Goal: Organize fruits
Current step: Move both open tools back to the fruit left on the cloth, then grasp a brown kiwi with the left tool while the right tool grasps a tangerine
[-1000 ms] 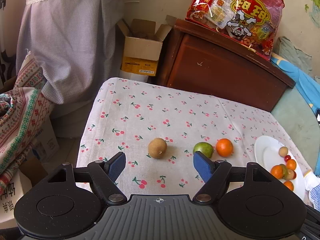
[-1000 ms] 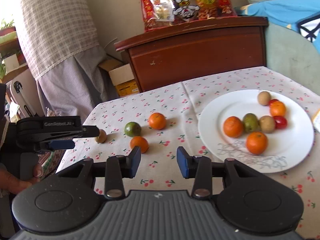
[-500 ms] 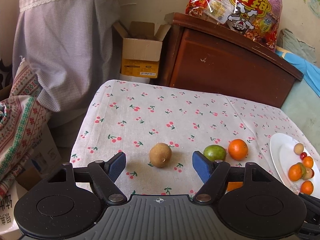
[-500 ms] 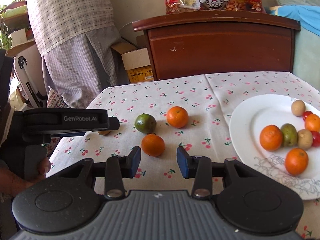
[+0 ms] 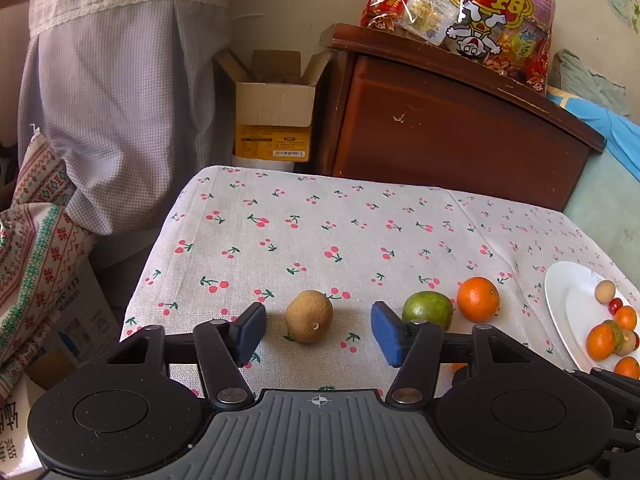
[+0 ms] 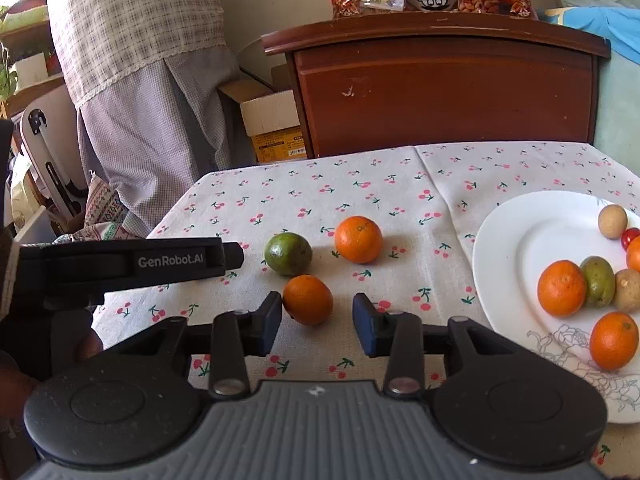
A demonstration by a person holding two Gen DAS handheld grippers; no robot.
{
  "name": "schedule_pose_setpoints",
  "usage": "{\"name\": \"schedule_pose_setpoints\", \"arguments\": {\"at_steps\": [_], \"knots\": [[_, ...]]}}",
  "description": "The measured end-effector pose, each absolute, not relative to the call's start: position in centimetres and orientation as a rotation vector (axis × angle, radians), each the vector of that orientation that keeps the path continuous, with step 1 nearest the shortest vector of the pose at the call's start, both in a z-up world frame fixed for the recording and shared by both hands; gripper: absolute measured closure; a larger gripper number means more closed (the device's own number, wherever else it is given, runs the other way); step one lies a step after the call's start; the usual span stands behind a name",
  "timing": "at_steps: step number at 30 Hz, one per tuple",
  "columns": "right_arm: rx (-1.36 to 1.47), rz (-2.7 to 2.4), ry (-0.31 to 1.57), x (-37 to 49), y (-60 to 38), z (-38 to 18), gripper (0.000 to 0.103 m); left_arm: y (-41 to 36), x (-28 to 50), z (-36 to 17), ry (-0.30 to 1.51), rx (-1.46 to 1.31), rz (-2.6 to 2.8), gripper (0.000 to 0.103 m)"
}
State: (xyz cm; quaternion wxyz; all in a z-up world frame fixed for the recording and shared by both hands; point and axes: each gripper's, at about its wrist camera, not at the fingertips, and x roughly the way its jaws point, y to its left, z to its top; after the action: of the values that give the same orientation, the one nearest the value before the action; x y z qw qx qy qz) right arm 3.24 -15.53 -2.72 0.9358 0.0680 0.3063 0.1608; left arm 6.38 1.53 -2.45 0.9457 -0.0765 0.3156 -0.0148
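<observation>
Lying on the cherry-print tablecloth [image 5: 360,232], the brown kiwi-like fruit [image 5: 309,316] sat between the blue pads of the left gripper [image 5: 318,330], whose jaws had just been closing but stood clear of it on both sides, so nothing was gripped yet. A near orange [image 6: 308,299] sat likewise inside the right gripper [image 6: 317,324], its left pad at or almost at the skin, the right pad apart; those jaws had eased inward too and stood open. To do this step well, each claw probably wanted centring on its fruit first, then a gentle squeeze, since round fruit rolls from a one-sided push. A green citrus [image 6: 288,253] and a second orange [image 6: 358,239] lay just beyond, close enough to be nudged. The white plate [image 6: 516,248], already holding several fruits, had bare room on its near left side. Nearest the kiwi, the cloth's left edge dropped away.
</observation>
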Motion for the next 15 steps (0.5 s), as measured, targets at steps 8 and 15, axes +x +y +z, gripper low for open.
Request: {"name": "schedule_pose_setpoints", "arguments": {"at_steps": [8, 15], "knots": [[0.145, 0.343, 0.617, 3.11, -15.46, -2.66, 0.076, 1.57, 6.31, -2.37, 0.642, -0.179, -0.061, 0.076], [0.150, 0.312, 0.614, 2.47, -16.12, -2.47, 0.076, 1.02, 5.83, -2.13, 0.647, -0.181, -0.081, 0.079]]}}
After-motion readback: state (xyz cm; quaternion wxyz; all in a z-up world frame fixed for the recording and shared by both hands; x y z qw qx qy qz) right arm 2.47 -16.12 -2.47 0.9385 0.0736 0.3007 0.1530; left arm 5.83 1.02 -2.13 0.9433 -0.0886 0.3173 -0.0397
